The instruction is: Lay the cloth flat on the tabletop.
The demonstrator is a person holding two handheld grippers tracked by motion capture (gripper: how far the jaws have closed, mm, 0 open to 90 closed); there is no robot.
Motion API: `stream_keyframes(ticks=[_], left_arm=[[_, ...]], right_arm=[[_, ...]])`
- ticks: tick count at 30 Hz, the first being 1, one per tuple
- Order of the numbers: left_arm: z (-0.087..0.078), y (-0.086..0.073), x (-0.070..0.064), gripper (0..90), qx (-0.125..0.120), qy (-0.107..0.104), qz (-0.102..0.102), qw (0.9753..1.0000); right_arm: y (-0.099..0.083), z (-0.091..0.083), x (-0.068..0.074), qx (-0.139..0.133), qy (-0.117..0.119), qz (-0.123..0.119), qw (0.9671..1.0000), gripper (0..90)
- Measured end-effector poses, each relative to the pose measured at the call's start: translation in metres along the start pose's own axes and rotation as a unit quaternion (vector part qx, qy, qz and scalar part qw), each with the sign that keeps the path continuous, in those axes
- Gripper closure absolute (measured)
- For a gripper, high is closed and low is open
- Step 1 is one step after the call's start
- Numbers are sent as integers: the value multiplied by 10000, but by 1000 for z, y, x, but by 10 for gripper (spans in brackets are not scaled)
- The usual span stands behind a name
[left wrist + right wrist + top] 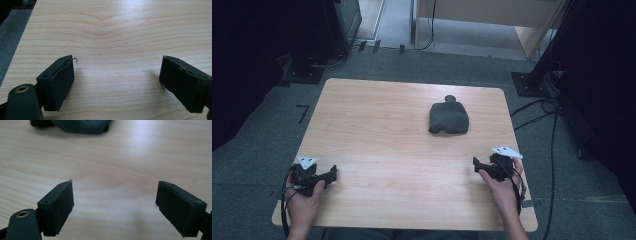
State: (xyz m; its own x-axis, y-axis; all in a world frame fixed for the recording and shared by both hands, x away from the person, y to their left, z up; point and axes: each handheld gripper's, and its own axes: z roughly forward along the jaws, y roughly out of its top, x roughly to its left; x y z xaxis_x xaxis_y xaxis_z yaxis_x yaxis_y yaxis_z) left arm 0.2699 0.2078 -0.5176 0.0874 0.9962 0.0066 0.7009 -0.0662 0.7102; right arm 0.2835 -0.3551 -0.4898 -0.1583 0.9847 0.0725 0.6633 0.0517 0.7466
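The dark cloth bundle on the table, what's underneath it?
The dark cloth bundle lies directly on the wooden table. Anything tucked beneath or folded inside it is covered and can't be seen.

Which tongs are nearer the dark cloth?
The right tongs: the cloth lies on the table's right half, just ahead of them; the left tongs sit at the far corner.

One dark cloth (448,118) at upper right of the middle, one wooden table (377,130), two grippers: left (333,173), right (475,161).
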Motion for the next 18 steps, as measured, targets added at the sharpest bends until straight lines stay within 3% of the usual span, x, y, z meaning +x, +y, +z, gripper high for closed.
stream_keyframes(ticks=[5,7,8,9,12,13,18], left_arm=[[0,0,0,126,-3,0,0,10000],[0,0,0,126,7,1,9,10000],[0,0,0,126,7,1,9,10000],[0,0,0,126,4,0,7,10000],[0,0,0,126,1,1,7,10000],[0,0,0,126,3,-2,5,10000],[0,0,0,126,-1,-2,1,10000]], right_arm=[[27,16,19,-154,196,-52,9997,146],[44,33,34,-89,290,-127,9995,139],[44,33,34,-89,290,-127,9995,139],[55,47,44,-46,286,-65,9996,138],[66,58,52,-94,334,-46,9994,138],[74,68,61,-124,371,-32,9992,127],[88,93,82,-20,338,-158,9993,81]])
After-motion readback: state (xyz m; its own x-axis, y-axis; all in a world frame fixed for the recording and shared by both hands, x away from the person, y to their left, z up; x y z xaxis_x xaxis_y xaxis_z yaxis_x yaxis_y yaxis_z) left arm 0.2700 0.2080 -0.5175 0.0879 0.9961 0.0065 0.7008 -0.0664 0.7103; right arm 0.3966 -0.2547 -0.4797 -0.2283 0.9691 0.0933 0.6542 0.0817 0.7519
